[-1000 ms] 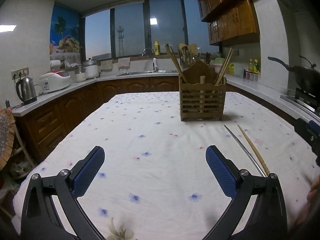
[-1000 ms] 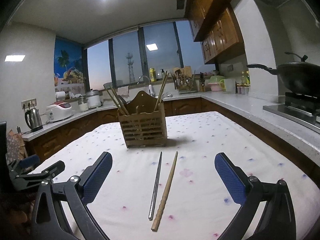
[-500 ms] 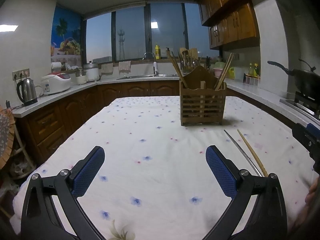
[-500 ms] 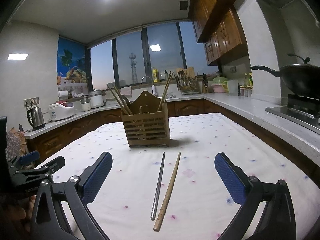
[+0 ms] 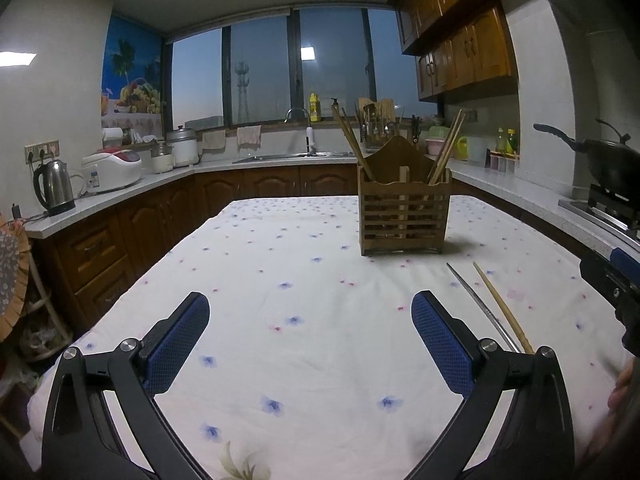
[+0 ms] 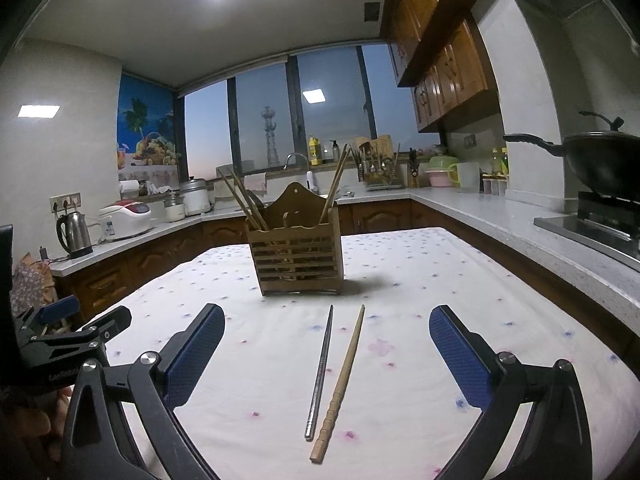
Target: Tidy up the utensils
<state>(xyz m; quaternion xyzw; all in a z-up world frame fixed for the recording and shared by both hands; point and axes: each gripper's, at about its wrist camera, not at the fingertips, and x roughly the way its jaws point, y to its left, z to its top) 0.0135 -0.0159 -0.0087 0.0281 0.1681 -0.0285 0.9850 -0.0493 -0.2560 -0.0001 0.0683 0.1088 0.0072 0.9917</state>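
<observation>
The right gripper (image 6: 326, 354) hangs with its jaws spread wide and nothing between them, and the two loose chopsticks lie on the cloth right in the gap ahead: a metal chopstick (image 6: 319, 372) and a wooden chopstick (image 6: 340, 384), side by side, near each other at the close end and fanning slightly apart toward the far tips. That closeness is the main hazard, in my judgement: a pinch aimed at one could catch both, or nudge the other so it rolls away. Both lie flat on the soft flowered tablecloth (image 6: 420, 280), so the pads may grab a fold of fabric or let the slim, smooth metal one slip out. Beyond them stands the slatted wooden chopstick holder (image 6: 298, 258), divided in two, with chopsticks already leaning out of each side; which material goes in which side is hard to tell, so a wrong-side drop is possible, and a long stick swung in could knock the leaning ones or push the holder. The left gripper (image 5: 306, 344) is likewise wide open and empty over bare cloth, well apart from the pair, and seems idle.
</observation>
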